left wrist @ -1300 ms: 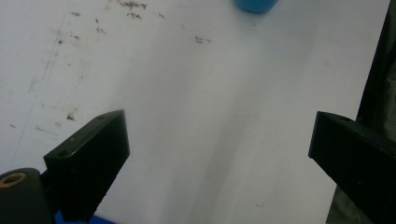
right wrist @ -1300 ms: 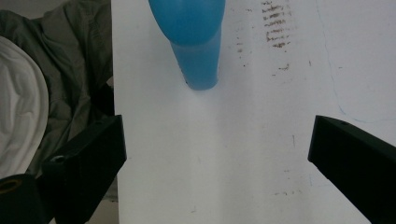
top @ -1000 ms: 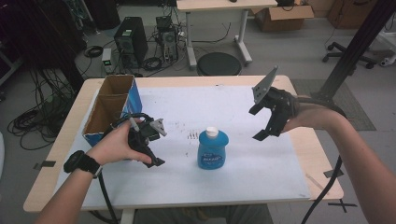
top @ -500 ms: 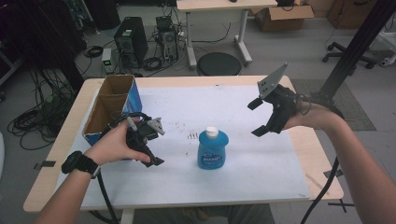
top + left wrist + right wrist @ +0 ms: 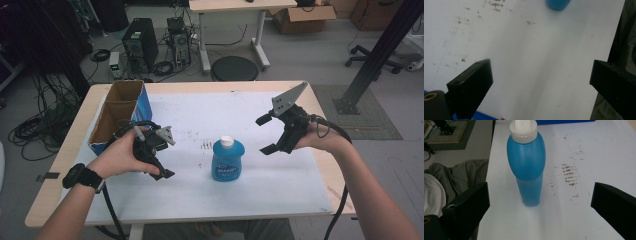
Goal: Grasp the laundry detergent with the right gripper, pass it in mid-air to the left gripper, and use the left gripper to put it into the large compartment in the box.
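A blue bottle [image 5: 227, 160] with a white cap [image 5: 227, 141] stands upright near the middle of the white tabletop [image 5: 210, 110], toward the person's side, with a small patch of dark marks [image 5: 205, 145] just beside it on the surface. The right gripper [image 5: 268, 135] hangs in the air to the right of the bottle, apart from it, with its jaws spread wide and nothing between them; a grey three-cornered plate sticks up from its top. In the right gripper view the bottle [image 5: 527, 167] stands between the two black jaws but farther off, touching neither, and its white cap [image 5: 523, 129] reaches the upper edge. The left gripper [image 5: 161, 157] sits low over the tabletop to the left of the bottle, well apart from it, held in the person's left hand [image 5: 120, 157], which wears a dark watch [image 5: 80, 176] at the wrist. Its jaws are also released and wide apart, with only bare tabletop between them in the left gripper view, where the bottom of the bottle [image 5: 557, 3] shows at the top edge. An open cardboard box [image 5: 117, 115] with a blue side stands at the left edge of the tabletop, behind the left hand.
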### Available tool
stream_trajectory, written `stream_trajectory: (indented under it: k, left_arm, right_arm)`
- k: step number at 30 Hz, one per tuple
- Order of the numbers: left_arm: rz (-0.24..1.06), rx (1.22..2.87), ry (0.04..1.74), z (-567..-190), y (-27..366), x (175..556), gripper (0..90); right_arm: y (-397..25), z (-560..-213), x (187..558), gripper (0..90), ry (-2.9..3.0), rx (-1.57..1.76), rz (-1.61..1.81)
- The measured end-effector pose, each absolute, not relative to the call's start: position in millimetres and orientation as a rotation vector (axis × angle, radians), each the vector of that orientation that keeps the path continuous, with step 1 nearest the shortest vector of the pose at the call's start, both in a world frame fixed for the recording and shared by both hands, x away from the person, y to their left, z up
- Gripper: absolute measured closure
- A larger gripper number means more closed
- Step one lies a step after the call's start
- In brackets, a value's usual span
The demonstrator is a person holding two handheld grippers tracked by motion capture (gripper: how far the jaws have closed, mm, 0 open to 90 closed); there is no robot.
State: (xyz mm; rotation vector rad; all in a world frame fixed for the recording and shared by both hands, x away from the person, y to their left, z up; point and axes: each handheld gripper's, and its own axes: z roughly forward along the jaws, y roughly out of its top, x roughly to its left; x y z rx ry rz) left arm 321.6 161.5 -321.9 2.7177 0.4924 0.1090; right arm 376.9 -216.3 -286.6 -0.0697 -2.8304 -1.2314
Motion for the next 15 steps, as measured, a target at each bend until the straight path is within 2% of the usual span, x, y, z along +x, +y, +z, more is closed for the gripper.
stream_trajectory:
  k: [15]
  left_arm:
    - [0.108,2.715,0.496,-322.0,162.5,318.3,5.3]
  right_arm:
    - [-201.7,-330.4,373.1,1.8,-2.739,-0.12,-1.35]
